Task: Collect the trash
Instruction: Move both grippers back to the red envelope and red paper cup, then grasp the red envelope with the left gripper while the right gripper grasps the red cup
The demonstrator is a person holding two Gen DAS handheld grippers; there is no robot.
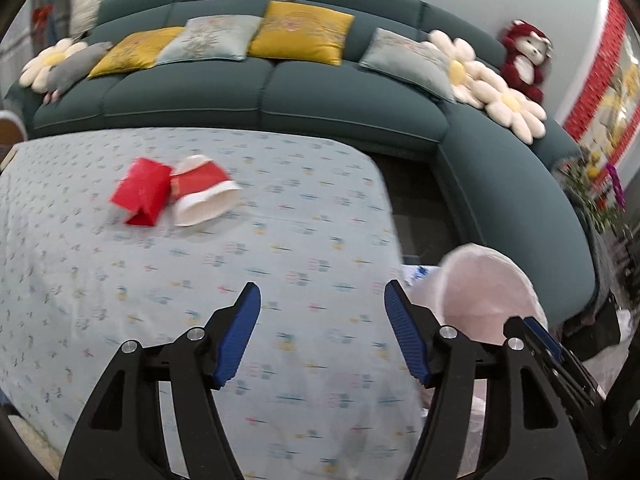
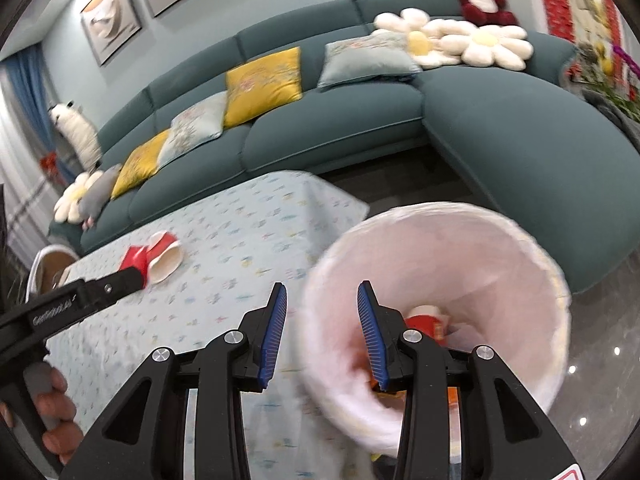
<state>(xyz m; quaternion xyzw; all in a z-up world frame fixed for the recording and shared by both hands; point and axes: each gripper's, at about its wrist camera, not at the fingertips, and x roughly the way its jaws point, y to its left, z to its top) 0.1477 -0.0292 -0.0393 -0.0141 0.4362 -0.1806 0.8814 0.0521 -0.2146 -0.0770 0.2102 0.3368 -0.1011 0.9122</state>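
the left gripper (image 1: 322,334) hangs over the table (image 1: 280,240) with its blue pads spread apart and nothing between them, only the pale patterned cloth showing in the gap. up at about ten o'clock from it, well apart, lie the two pieces of trash side by side and touching: a red packet (image 1: 141,191) on the left and a red and white paper cup (image 1: 204,190) tipped on its side, mouth toward the near edge of the table. the right gripper (image 2: 322,334) is held at the table's right edge, its jaws parted with nothing clamped in them; its left finger sits over the cloth and its right finger is in front of the mouth of the bin (image 2: 520,280), which is lined with a thin white bag and tilted toward the viewer. down inside the bin, at about three o'clock of the right gripper's tips, there is already some red and white rubbish (image 2: 426,316), blurred. in the right wrist view the left gripper shows as a black bar at nine o'clock, reaching toward the packet, with a hand (image 2: 52,424) around its grip at the lower left. behind the table runs a dark green sofa (image 1: 320,92) with cushions.
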